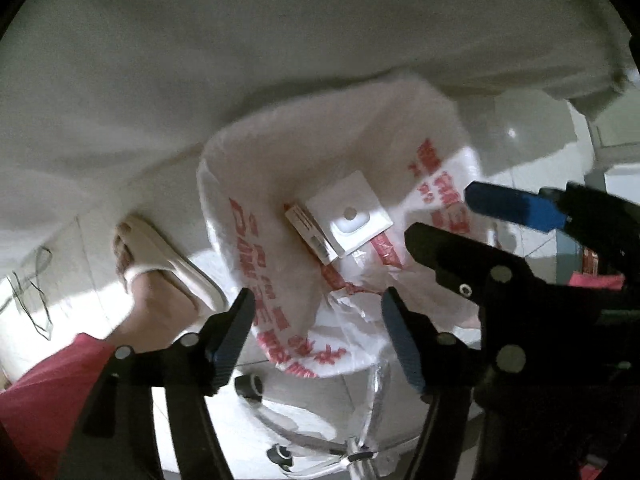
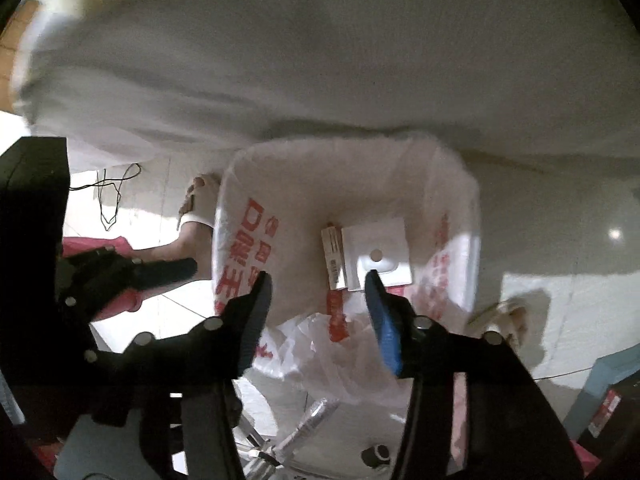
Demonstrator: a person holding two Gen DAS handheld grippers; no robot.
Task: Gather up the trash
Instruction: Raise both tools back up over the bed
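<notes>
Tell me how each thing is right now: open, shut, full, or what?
Plastic bag: mouth open, standing on the floor.
White square packet: lying flat inside the bag.
Small box: lying inside the bag, beside the packet.
Left hand-held gripper: open, holding nothing.
Right hand-held gripper: open, holding nothing.
Slipper: on a foot.
</notes>
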